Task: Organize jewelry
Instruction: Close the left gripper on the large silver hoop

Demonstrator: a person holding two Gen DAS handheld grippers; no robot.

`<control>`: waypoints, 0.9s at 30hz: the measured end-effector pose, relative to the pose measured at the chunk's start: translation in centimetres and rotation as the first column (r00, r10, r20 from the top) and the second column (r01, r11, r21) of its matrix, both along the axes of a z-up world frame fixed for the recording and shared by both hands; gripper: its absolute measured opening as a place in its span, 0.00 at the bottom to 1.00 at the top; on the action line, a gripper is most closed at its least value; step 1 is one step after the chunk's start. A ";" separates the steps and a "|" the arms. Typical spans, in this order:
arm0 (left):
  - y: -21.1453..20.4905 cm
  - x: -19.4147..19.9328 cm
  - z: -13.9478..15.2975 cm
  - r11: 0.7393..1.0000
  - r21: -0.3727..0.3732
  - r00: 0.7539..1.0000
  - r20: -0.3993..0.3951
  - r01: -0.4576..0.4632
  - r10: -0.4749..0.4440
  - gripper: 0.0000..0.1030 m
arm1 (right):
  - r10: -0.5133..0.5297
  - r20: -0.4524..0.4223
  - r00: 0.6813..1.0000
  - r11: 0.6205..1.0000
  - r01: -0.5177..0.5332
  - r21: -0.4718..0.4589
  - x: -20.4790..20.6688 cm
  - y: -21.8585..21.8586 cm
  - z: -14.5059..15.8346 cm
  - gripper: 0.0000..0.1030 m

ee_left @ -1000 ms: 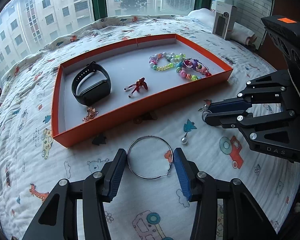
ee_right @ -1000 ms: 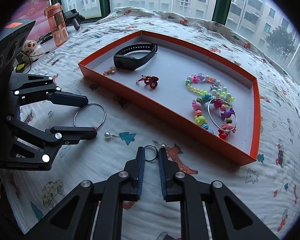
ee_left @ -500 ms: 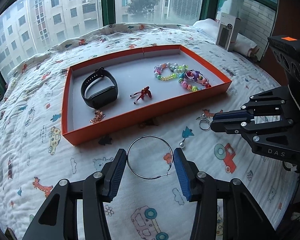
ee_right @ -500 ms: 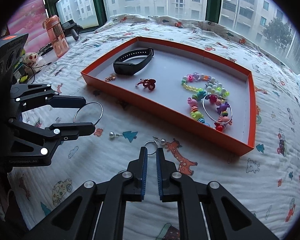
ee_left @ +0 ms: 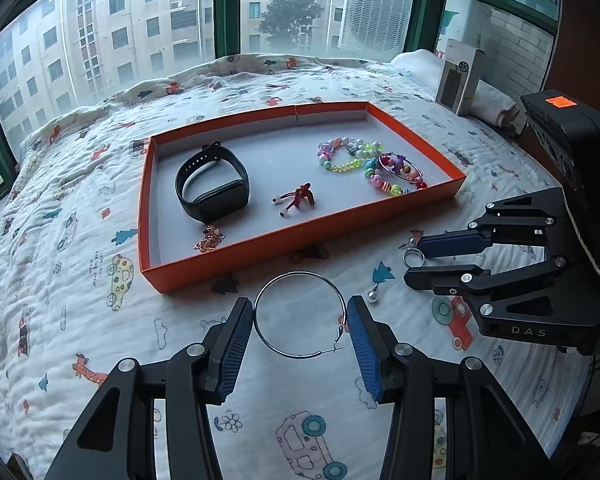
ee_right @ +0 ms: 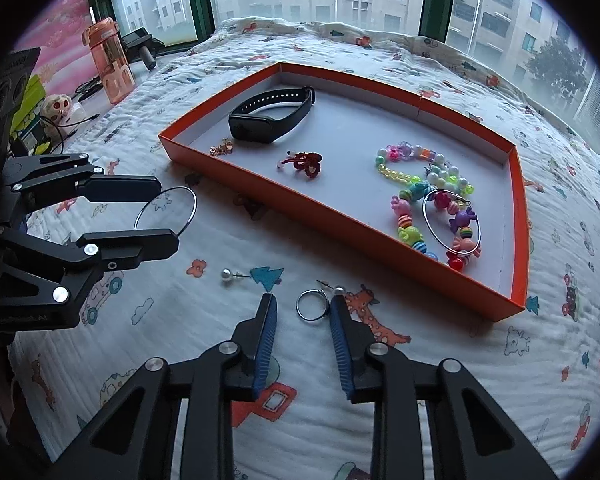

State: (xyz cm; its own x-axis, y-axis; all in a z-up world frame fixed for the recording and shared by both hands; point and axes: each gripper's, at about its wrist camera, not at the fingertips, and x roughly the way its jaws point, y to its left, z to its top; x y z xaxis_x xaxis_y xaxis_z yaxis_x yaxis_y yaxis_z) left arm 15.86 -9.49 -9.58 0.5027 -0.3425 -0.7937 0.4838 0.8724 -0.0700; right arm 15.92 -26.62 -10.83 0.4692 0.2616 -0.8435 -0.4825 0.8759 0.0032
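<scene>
Watch (ee_left: 212, 186), bracelets (ee_left: 364, 164) in tray (ee_left: 260, 246); hoop (ee_left: 300, 314), ring (ee_right: 313, 306) before it.

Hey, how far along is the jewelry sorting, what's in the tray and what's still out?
Done: the orange tray holds the black band, red knot, bead bracelets, a small chain.

In hand: left tongs straddle the large hoop; right tongs, open, straddle the small ring.

Left: both, plus two pearl studs on the quilt.
</scene>
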 end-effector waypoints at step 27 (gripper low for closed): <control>-0.2 1.5 6.6 0.999 -0.032 0.990 0.136 -0.037 0.041 0.50 | -0.114 0.162 0.980 0.992 0.104 0.070 0.6 -2.5 6.9 0.19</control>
State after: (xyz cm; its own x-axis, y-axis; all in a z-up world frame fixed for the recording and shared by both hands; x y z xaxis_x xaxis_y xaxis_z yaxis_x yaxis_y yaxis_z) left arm 17.36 -9.66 -2.99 0.6190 -0.3429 -0.7065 0.4562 0.8893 -0.0319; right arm 16.49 -29.08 -3.88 0.6292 0.2491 -0.7362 -0.3821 0.9240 -0.0139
